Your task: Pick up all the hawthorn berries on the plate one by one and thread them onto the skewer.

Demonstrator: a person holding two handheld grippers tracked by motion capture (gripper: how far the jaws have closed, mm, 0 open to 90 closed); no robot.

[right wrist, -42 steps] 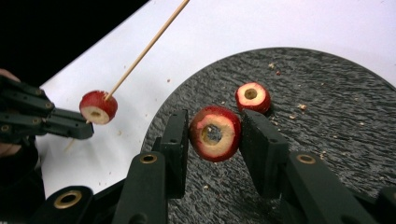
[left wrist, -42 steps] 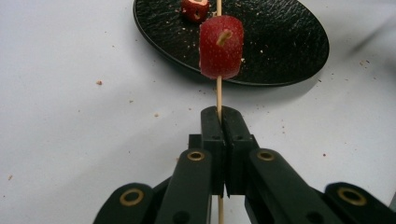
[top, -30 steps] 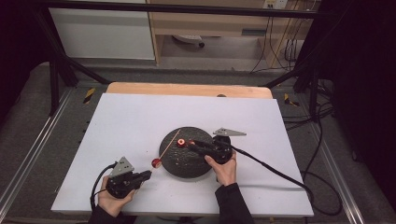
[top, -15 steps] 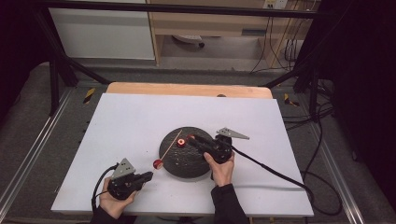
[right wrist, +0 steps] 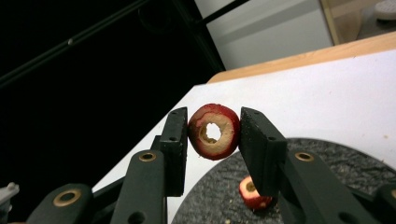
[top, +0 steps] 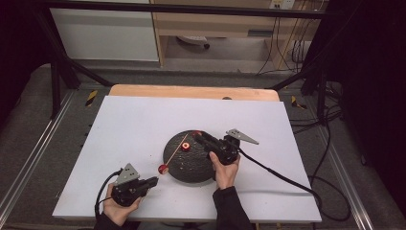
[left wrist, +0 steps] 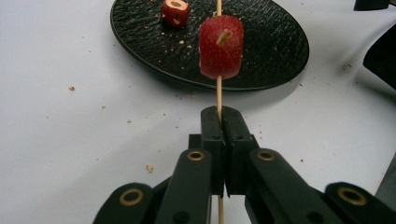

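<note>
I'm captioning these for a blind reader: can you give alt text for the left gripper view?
The left gripper, jaws shut, holds a thin wooden skewer with one red fruit piece threaded on it. Behind sits a black plate carrying another red piece, on a white table scattered with crumbs.

Beyond the far edge of the white table (top: 143, 124): a white cabinet (top: 105, 31), a wooden shelf unit (top: 215, 21), dangling cables (top: 287, 48). Grey floor (top: 28, 124) at either side.

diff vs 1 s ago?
Little changed. The right gripper tilted slightly over the black plate, still clamped on the red ring piece. The left gripper stays shut on the skewer, one red piece threaded. Another piece stays on the plate.
</note>
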